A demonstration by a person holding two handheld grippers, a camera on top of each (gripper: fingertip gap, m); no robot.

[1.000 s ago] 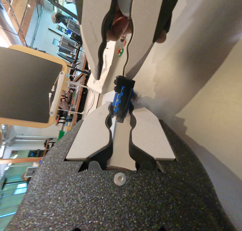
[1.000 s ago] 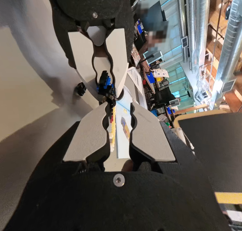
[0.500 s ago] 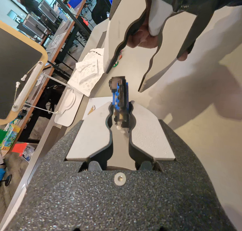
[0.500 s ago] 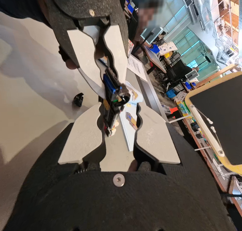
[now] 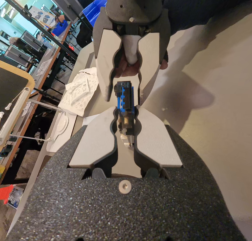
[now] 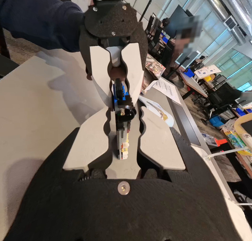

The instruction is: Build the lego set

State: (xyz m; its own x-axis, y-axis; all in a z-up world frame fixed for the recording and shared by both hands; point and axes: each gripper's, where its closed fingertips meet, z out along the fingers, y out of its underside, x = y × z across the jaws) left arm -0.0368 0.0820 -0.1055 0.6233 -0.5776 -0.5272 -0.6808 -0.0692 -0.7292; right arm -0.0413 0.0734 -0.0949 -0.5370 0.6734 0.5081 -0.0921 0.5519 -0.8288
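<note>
My left gripper (image 5: 125, 108) is shut on a brick model (image 5: 126, 96) of black and blue bricks, with both pads pressed on its sides. The model sticks out forward into the open jaws of my right gripper (image 5: 123, 102), which faces it from above. In the right wrist view the model (image 6: 122, 125) shows a black wheel, grey bricks and yellow bricks. It lies lengthwise between the fingers of my right gripper (image 6: 125, 109), with a clear gap on the right side. The left gripper (image 6: 122, 103) grips its far end. Both grippers are above the pale table (image 5: 204, 125).
A white printed paper bag (image 5: 80, 92) and a white stand base (image 5: 61, 126) lie at the table's left edge. An open booklet (image 6: 159, 111) and a printed sheet (image 6: 167, 89) lie to the right. A wood-framed black board (image 5: 12, 86) stands beside the table. A dark sleeve (image 6: 40, 20) shows behind the left gripper. The grippers are tip to tip, or close to it.
Both grippers turned until they face each other in line. My right gripper's jaws spread wider and the model now reaches deep between its fingers. The left gripper kept its hold.
</note>
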